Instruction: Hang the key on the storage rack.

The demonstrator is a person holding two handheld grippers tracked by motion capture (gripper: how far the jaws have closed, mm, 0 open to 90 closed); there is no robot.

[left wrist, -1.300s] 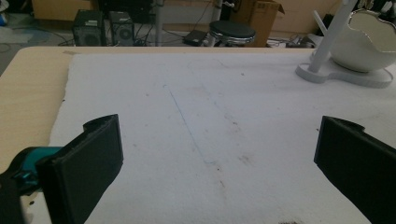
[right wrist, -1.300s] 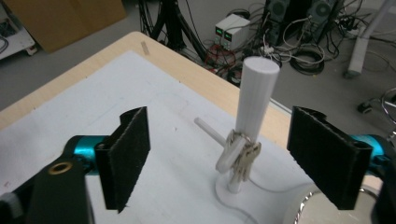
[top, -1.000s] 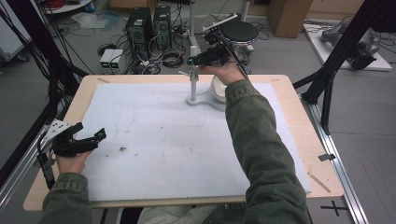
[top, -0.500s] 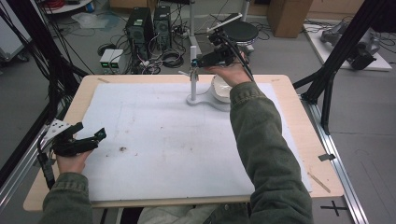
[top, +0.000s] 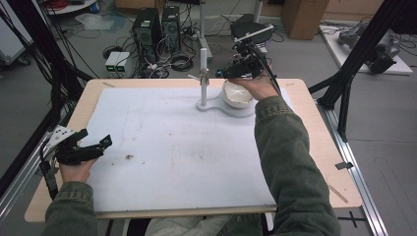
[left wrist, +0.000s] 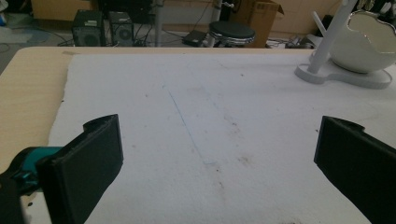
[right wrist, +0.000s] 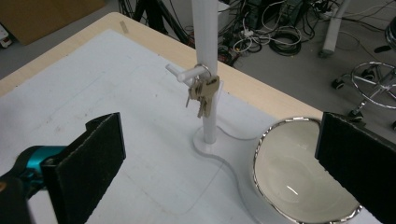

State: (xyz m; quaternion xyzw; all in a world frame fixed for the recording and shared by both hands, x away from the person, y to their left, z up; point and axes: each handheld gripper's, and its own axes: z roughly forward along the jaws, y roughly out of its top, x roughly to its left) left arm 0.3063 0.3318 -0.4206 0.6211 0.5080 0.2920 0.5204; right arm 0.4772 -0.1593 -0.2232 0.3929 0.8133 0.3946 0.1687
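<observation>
Worktop [top: 162,147]: I find the white mat bare from the near edge to the far side. Obstacles there: stand post [right wrist: 207,70] with hanging keys [right wrist: 203,93]; bowl [right wrist: 299,172] just beside.

A white mat [top: 172,147] covered most of a wooden table [top: 314,123], with small dark specks [top: 129,157] on it near the left. Beyond the far edge stood two black computer towers [top: 157,29], tangled cables [top: 177,61], a round stool [left wrist: 232,32] and cardboard boxes [top: 305,14] on the floor.
</observation>
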